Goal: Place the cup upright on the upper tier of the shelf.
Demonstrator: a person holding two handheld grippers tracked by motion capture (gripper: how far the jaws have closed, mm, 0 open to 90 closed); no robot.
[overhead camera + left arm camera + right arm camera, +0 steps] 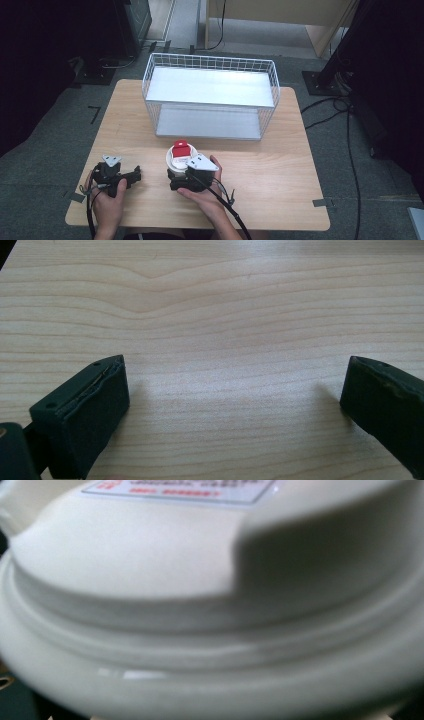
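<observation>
One white jar (pixel 178 159), one wire rack (pixel 210 95); left gripper (pixel 131 176) gapes wide over bare bench (pixel 270 165), right gripper (pixel 179 176) against the jar, its opening untellable

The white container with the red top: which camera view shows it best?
The high view: the white container shows whole on the table, at the right gripper. The right gripper view gives a blurred close-up of its white body; the left gripper view looks elsewhere.

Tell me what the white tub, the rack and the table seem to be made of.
Tub: probably glossy white plastic, going by its smooth moulded rim with soft highlights; red cap on top.
Rack: white-coated metal wire, judging by its thin grid walls, with flat pale shelves.
Table: light wood or wood-look laminate, matte, with visible grain.
</observation>
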